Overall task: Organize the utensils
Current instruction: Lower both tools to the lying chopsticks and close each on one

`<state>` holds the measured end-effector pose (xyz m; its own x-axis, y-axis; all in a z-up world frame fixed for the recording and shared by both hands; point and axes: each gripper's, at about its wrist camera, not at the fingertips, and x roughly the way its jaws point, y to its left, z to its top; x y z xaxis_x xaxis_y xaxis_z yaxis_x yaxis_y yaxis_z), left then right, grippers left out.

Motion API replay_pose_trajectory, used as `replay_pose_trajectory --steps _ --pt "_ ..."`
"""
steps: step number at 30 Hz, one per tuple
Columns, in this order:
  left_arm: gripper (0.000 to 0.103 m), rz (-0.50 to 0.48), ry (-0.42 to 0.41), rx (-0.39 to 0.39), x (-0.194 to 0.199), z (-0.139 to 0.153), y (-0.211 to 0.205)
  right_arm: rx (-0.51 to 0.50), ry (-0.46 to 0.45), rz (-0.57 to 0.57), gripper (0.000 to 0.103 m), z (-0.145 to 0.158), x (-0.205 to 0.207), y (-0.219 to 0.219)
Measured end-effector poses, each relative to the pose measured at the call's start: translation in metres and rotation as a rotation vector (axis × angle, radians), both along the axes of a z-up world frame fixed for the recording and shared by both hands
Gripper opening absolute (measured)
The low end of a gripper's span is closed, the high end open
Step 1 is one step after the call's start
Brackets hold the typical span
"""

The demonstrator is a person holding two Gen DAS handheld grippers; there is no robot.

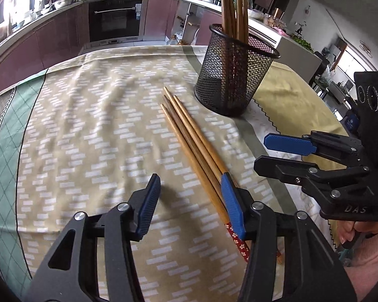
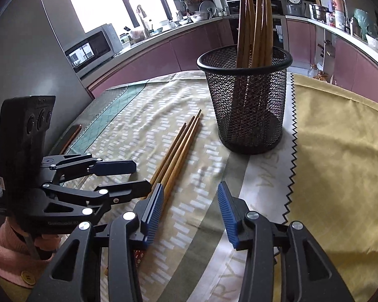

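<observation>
- The left tool (image 1: 190, 198) is seen with its jaws partly open and nothing gripped; its right pad lies against the thick ends of the loose chopsticks, while the left pad stands over bare cloth.
- The loose chopsticks (image 1: 189, 136) are laid side by side on the patterned cloth of the surface (image 1: 88, 115), tips pointing towards the holder. They are judged light, stiff and smooth, so rolling or sliding apart is likely. A hold across the whole bundle near the thick ends is advised, where a red flowered handle (image 1: 235, 234) is glimpsed.
- The mesh holder (image 2: 247, 95) is stood upright just beyond the tips, already holding several chopsticks (image 2: 254, 22). It is judged light and easily tipped.
- The right tool (image 2: 190, 206) is likewise partly open and empty, its left pad just beside the bundle.
</observation>
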<state>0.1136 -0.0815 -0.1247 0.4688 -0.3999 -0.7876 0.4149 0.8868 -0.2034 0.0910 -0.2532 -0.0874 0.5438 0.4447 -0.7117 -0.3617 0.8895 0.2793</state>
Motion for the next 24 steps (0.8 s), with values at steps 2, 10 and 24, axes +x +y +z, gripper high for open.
replay_pose_trajectory --steps 2,10,24 --pt "0.047 -0.001 -0.005 0.009 0.000 0.000 -0.001 -0.012 -0.001 0.000 0.042 -0.001 0.000 0.001" --pt "0.043 0.006 -0.026 0.054 -0.001 -0.001 -0.006 -0.035 -0.001 0.010 0.042 -0.003 0.002 0.010" --pt "0.032 0.034 -0.017 0.063 0.001 0.000 0.003 -0.125 -0.012 0.034 0.041 -0.005 0.009 0.029"
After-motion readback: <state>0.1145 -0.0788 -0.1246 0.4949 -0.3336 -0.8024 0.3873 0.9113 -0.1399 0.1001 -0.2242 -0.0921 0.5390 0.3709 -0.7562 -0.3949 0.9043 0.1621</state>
